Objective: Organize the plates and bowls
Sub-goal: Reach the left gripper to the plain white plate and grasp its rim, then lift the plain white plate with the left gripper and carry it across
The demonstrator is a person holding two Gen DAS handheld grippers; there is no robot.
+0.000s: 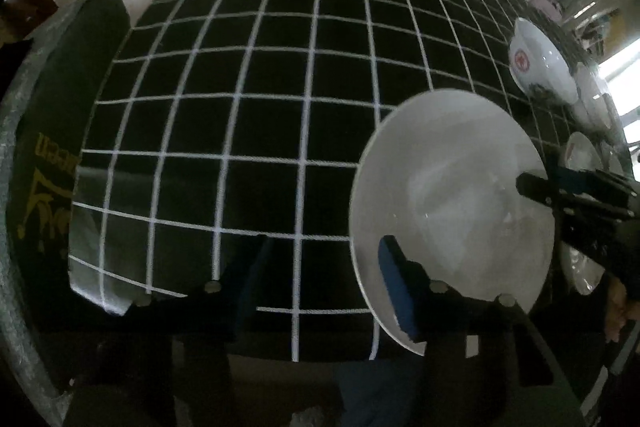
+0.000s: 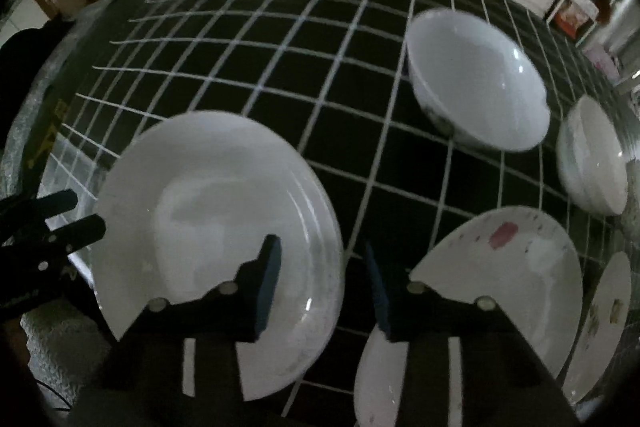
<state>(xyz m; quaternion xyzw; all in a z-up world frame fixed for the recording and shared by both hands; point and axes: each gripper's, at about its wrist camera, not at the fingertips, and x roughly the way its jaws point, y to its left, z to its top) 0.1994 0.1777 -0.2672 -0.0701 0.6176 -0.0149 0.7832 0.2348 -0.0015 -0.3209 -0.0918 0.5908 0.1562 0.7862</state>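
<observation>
A plain white plate (image 1: 452, 195) lies on the black grid tablecloth (image 1: 280, 67); in the right wrist view it (image 2: 216, 211) sits at lower left. My left gripper (image 1: 320, 267) is open, its right finger over the plate's near rim, nothing between the fingers. My right gripper (image 2: 320, 279) is open and empty over the cloth, between the white plate and a plate with a pink mark (image 2: 512, 267). It shows at the right in the left wrist view (image 1: 560, 195). A large white bowl (image 2: 476, 79) and a smaller bowl (image 2: 592, 155) stand beyond.
More plates lie at the right edge (image 2: 604, 319) and near bottom (image 2: 380, 379). A bowl with a red logo (image 1: 540, 63) stands at far right. A dark green cushion edge (image 1: 68, 107) borders the table's left side. Shelves and boxes stand behind.
</observation>
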